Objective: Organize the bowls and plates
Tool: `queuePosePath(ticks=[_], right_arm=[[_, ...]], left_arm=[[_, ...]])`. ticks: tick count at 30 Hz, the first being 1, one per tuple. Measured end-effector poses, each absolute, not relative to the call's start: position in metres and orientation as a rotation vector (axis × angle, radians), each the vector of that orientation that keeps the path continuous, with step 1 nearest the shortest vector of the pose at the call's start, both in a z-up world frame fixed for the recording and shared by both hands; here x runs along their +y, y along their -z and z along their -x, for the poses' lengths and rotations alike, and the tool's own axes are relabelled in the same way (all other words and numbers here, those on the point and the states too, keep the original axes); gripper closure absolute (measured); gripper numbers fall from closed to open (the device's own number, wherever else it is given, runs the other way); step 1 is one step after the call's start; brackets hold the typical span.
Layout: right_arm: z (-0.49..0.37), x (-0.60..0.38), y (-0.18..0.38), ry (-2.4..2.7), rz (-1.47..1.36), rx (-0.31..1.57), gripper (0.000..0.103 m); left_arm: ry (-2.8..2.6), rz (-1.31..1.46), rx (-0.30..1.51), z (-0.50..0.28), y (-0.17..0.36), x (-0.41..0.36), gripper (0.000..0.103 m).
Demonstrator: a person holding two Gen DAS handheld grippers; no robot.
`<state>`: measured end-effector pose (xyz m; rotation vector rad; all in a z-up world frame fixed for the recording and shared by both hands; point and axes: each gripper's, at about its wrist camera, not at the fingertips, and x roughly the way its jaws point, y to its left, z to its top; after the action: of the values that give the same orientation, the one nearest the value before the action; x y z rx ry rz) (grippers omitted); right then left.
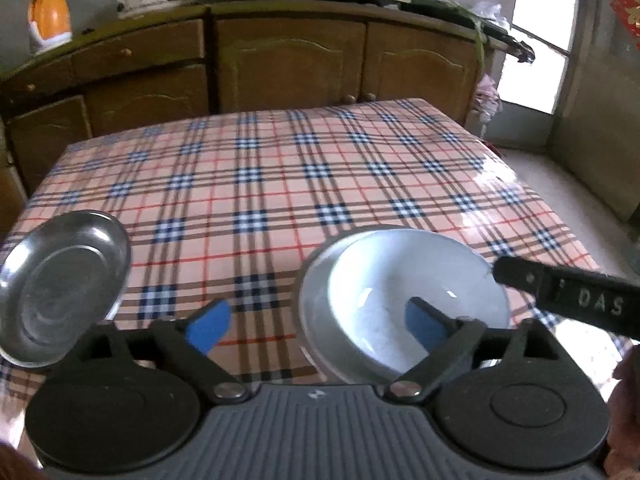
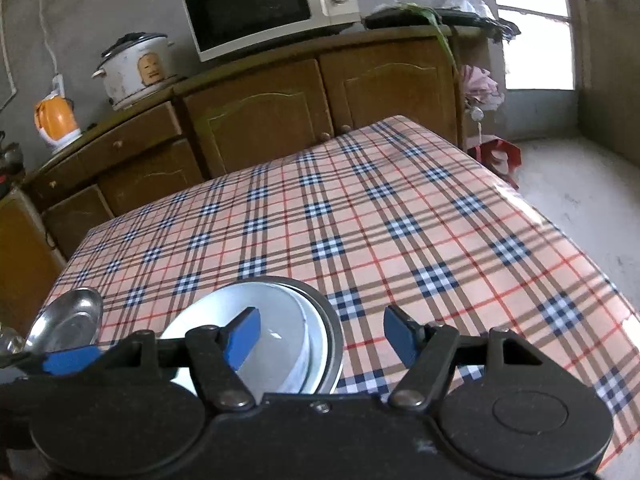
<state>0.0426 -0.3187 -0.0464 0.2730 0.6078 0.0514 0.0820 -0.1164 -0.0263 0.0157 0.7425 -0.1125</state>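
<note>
Two dish groups sit on the counter; the white bowl, nested in a steel plate, lies just ahead and right of the left gripper, whose jaws stand wide with nothing between; the right gripper is also spread, empty, bowl at its left; a lone steel plate tilts at the near left; round, neither has a long axis.
</note>
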Motion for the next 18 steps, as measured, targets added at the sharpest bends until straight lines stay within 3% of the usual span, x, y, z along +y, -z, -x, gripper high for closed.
queuePosePath(ticks=[18], right_arm=[[-0.059, -0.328, 0.075, -0.11, -0.35, 0.744, 0.022]], left_arm=[[0.118, 0.007, 0.787, -0.092, 0.039, -0.107, 0.0]])
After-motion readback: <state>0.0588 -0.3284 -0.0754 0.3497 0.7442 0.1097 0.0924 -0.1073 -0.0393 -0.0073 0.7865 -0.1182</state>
